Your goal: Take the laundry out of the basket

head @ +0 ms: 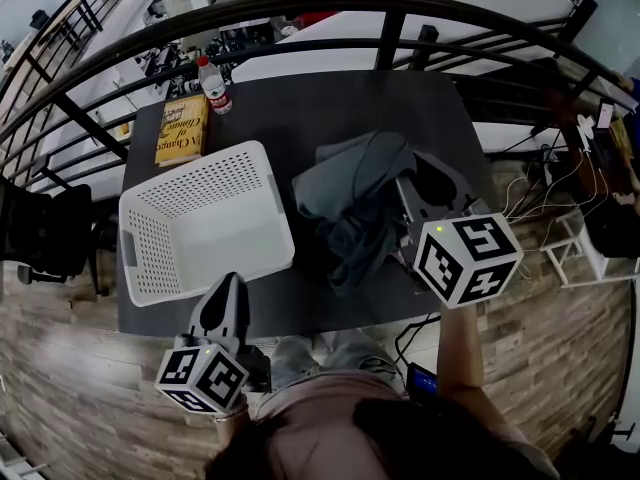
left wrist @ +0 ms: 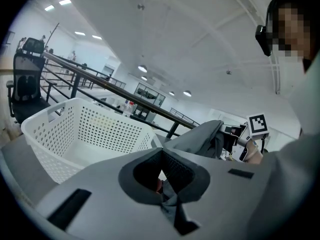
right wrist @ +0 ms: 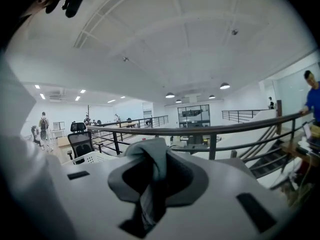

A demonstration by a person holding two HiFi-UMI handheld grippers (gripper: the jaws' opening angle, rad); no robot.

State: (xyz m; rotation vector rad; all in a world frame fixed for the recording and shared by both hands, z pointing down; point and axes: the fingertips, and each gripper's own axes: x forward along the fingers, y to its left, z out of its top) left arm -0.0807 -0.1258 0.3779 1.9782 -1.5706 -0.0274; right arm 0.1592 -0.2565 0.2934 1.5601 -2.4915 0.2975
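Laundry: a grey heap of laundry [head: 350, 183] lies on the dark tabletop [head: 330, 108], outside the white basket [head: 150, 250] and just to its right.
Right gripper: the right gripper [right wrist: 152, 156] reaches into the near right side of the heap. Its marker cube sits at the tabletop's near edge.
Right jaws: clenched on a fold of the grey cloth. In the right gripper view the cloth runs up between the jaws and bulges over their tips.
Left gripper: the left gripper [head: 228, 280] is at the tabletop's near edge, pointing at the basket's near wall, just short of it and well apart from the heap.
Left jaws: drawn together at the tips, none of the heap between them. A small grey crease shows in the gap behind the tips, and I cannot tell what it is.
Basket: upright, with perforated walls, on the left part of the tabletop.
Far side: a yellow book [head: 182, 128] and a water bottle [head: 214, 86] stand beyond the basket, in front of a black railing [head: 300, 8].
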